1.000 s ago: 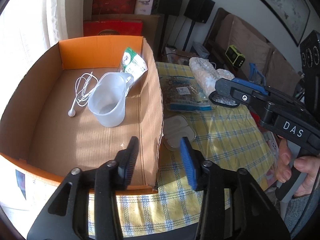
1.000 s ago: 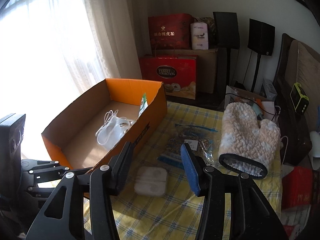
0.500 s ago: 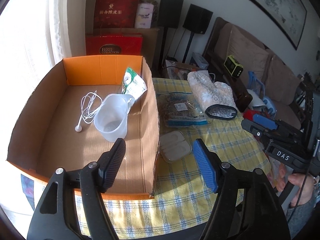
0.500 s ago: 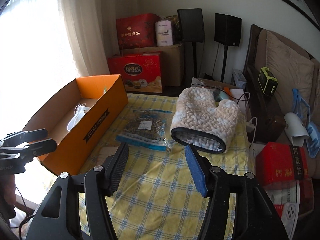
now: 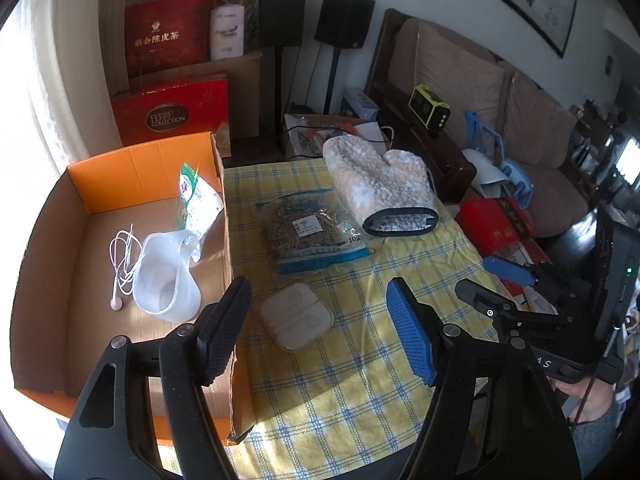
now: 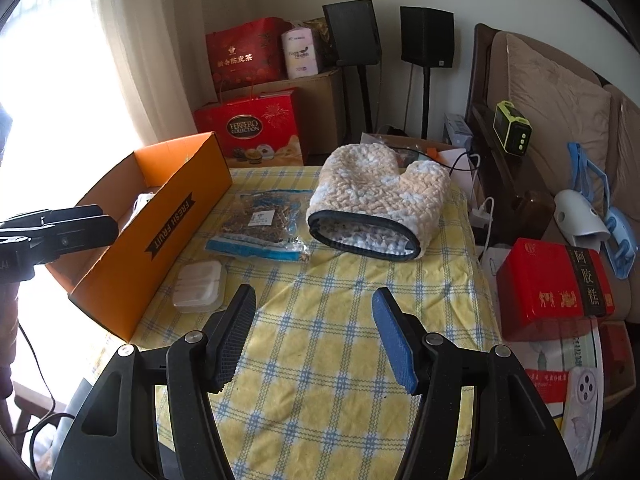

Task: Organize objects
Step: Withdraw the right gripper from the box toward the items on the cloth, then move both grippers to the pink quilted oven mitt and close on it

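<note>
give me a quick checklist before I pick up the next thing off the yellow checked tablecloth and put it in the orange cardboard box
1. Left tool empty, fingers apart: ok.
2. Right tool empty, fingers apart: ok.
3. Orange cardboard box has free floor beside the clear plastic jug and white earphones: ok.
4. Small white plastic case lies clear of the zip bag of dried herbs: ok.
5. Knitted cream oven mitt lies flat with nothing on it: ok.
6. Case lid latched: cannot tell.

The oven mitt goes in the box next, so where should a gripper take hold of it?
Grip the oven mitt at its dark-trimmed cuff, coming from the near side: it lies flat with the cuff gaping toward the open right gripper, so one finger probably slips inside.
</note>
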Demonstrator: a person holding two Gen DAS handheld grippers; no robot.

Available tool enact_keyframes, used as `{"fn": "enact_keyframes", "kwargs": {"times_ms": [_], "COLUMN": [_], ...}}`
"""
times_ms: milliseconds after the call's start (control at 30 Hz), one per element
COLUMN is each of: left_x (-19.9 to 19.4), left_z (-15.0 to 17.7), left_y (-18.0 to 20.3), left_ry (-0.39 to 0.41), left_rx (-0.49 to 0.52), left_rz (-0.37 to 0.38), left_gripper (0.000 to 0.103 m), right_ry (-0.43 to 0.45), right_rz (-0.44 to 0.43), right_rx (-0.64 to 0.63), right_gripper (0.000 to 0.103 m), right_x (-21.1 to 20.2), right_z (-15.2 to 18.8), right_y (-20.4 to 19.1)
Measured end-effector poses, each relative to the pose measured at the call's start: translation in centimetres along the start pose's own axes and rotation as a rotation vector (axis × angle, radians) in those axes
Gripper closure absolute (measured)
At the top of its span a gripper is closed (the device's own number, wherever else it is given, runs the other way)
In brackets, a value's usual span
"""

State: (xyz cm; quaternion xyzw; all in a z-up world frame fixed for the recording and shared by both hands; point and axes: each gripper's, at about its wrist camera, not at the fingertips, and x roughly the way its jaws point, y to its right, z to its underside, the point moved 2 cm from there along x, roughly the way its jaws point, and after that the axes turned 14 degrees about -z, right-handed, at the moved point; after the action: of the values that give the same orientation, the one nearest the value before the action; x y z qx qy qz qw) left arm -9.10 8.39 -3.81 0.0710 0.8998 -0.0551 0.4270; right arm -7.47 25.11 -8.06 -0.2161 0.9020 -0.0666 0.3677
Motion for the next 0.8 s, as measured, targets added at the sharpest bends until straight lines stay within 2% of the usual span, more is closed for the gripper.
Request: {"fn": "enact_keyframes", "kwargs": {"times_ms": [133,267,367,467,567,633,800], "left_x": [0.6,0.1,-0.3,-0.5,-0.4,-0.3,0.0], "left_z": [-1.5,-2.3,-2.4,-2.4,-2.8,-3.0,-3.5], "left_y": [0.8,0.6,-0.7,-2.4,-4.0,-4.4,-3.4], "left_ry": [-0.019,-0.002,0.004,0.007,-0.002,-0.016,-0.022], "left_rx": [-0.002,0.007,-0.01,-0.033,-0.052,-0.045,-0.027], "left_rz": [0.026,0.024,0.016,-0.011,-0.039,-0.04,-0.02], "left_gripper": [0.037,0.037,0.037,0.037,0.039,0.039,0.039], "right_ry": [0.0,-0.017,-0.034,-0.031,-0.035,-0.041,-0.054], "right_rz": [-0.014,-0.027,-0.047,-0.109,-0.179,-0.186,-0.141], "right_rx": [0.018,0.028,0.051,0.061,0.07,0.053,0.052], "right_gripper": [0.041,0.041,0.041,0.041,0.051,0.061,0.062], "right_x": [-0.1,0.4,1.0,1.8,3.0,3.8,4.3], "right_z": [0.6,1.2,1.1,0.7,0.6,0.5,0.7], "right_y": [0.2,-0.4,-1.3,-2.9,-4.8,-6.0,-5.8]}}
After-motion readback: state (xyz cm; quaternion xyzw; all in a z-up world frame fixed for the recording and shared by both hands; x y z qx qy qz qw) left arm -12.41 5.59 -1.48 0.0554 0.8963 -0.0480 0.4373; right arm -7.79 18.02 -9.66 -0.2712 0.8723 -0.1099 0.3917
